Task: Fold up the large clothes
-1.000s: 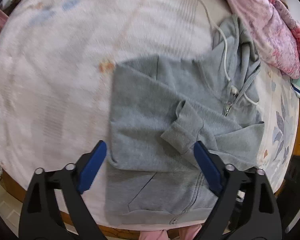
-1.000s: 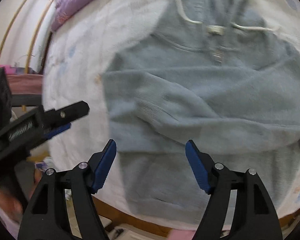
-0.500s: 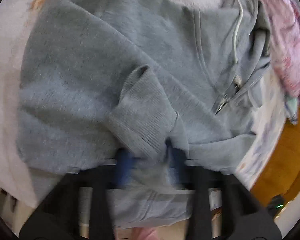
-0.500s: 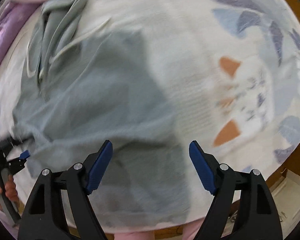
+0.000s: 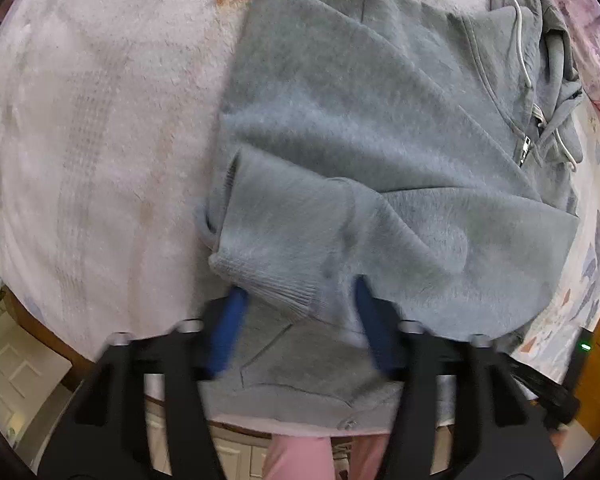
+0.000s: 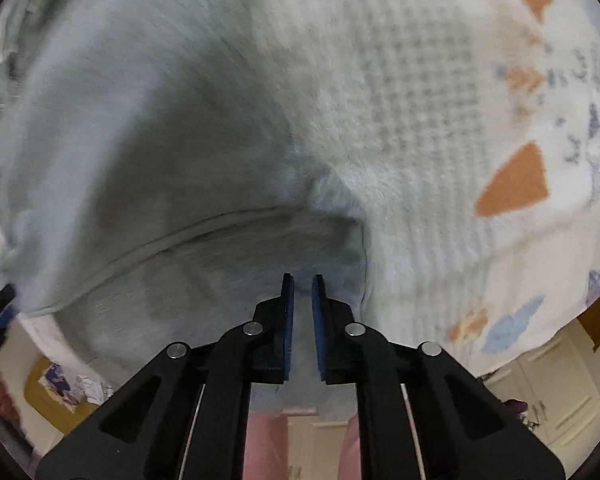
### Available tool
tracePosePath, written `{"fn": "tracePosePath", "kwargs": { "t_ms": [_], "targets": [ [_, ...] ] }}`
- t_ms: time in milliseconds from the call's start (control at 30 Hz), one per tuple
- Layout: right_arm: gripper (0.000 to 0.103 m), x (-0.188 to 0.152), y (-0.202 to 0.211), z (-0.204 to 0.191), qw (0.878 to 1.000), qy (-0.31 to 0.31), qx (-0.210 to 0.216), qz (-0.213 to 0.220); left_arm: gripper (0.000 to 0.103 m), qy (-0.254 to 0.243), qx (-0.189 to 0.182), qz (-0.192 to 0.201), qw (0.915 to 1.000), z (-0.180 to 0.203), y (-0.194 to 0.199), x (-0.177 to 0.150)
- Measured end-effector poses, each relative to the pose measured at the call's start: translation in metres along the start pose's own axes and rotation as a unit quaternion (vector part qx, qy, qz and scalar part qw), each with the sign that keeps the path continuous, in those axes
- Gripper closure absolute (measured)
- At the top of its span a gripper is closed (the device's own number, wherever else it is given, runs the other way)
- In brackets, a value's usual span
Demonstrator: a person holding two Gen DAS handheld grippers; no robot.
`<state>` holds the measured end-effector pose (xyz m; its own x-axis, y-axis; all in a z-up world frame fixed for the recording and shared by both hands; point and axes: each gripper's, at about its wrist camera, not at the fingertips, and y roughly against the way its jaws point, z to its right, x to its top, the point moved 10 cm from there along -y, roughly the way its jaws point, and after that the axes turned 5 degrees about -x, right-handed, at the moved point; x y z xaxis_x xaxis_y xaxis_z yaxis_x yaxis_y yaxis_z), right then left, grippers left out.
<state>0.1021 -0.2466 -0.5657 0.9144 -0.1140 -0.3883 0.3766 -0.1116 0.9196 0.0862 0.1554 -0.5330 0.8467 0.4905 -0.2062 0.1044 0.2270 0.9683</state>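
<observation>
A grey zip-up hoodie [image 5: 372, 128] lies on a pale bedspread [image 5: 92, 120], its sleeves folded across the front. In the left wrist view the ribbed cuff [image 5: 276, 248] of one sleeve lies over my left gripper [image 5: 300, 320], whose blue pads [image 5: 230, 320] stand apart on either side of it, partly hidden under the cloth. In the right wrist view my right gripper [image 6: 302, 304] has its blue pads nearly together at the hoodie's [image 6: 148, 184] lower corner; cloth seems pinched between them, though blur hides the grip.
A pink floral quilt [image 5: 592, 40] lies at the bed's far right. The bedspread's patterned part [image 6: 512, 184] reaches the bed's near edge. Pale cupboards [image 6: 548, 392] and floor show below. The person's pink trousers [image 5: 300, 458] stand at the bed's edge.
The left gripper has pushed in under the sleeve cuff and drawn it left, its jaws now wider again. The right gripper swung to the hoodie's lower right corner and closed.
</observation>
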Motion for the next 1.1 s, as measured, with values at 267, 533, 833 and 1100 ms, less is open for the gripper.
{"fn": "tracePosePath", "kwargs": {
  "t_ms": [267,533,833,1100],
  "targets": [
    [0.053,0.087,0.085,-0.002,0.992,0.012,0.001,0.125,0.037,0.001,-0.033,0.005,0.9995,0.016,-0.025,0.027],
    [0.1,0.149,0.062,-0.007,0.995,0.006,-0.002,0.098,0.086,-0.045,-0.042,0.055,0.9966,0.034,0.0,0.036],
    [0.102,0.153,0.106,0.036,0.986,-0.066,0.019,0.155,0.086,-0.103,-0.073,0.116,0.9852,0.078,0.052,0.063],
    [0.062,0.129,0.094,0.039,0.992,-0.028,0.054,0.114,0.04,-0.063,0.003,-0.013,0.9979,0.031,-0.049,0.038]
  ]
}}
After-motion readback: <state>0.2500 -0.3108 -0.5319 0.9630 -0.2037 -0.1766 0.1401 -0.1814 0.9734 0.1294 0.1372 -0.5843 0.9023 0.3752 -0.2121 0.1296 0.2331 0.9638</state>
